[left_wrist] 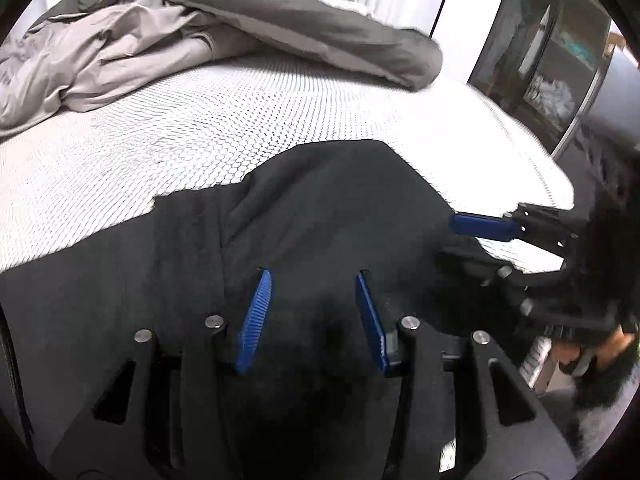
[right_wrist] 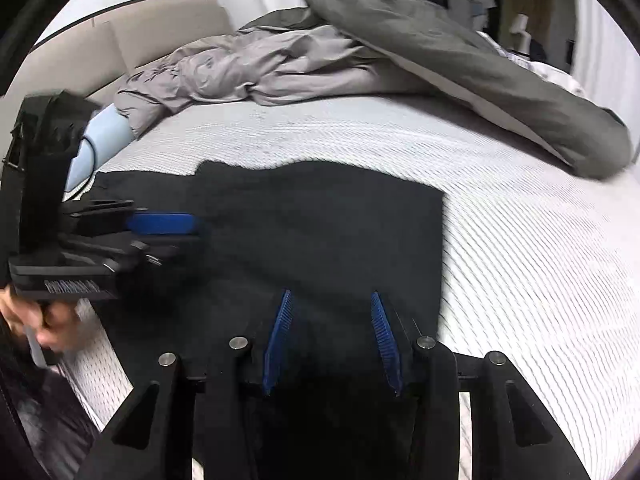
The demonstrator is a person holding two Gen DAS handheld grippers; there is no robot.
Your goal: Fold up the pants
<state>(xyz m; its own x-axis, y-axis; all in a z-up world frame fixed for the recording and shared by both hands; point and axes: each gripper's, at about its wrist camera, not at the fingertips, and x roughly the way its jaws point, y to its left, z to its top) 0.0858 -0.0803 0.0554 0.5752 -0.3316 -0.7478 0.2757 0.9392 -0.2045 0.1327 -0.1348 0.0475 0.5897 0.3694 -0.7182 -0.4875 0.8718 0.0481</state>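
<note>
Black pants [left_wrist: 320, 208] lie flat on the bed [left_wrist: 200, 128].

The left gripper [left_wrist: 312, 280] has its blue fingers [left_wrist: 256, 312] apart, with pants under and ahead of them. The right gripper [right_wrist: 332, 300] is spread apart too, over the pants. A gray blanket [right_wrist: 280, 64] sits far past the fingers.

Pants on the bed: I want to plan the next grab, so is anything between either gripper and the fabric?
Nothing visible. The left gripper and right gripper are both open directly over the black pants; the grey duvet lies apart, farther up the mattress.
</note>
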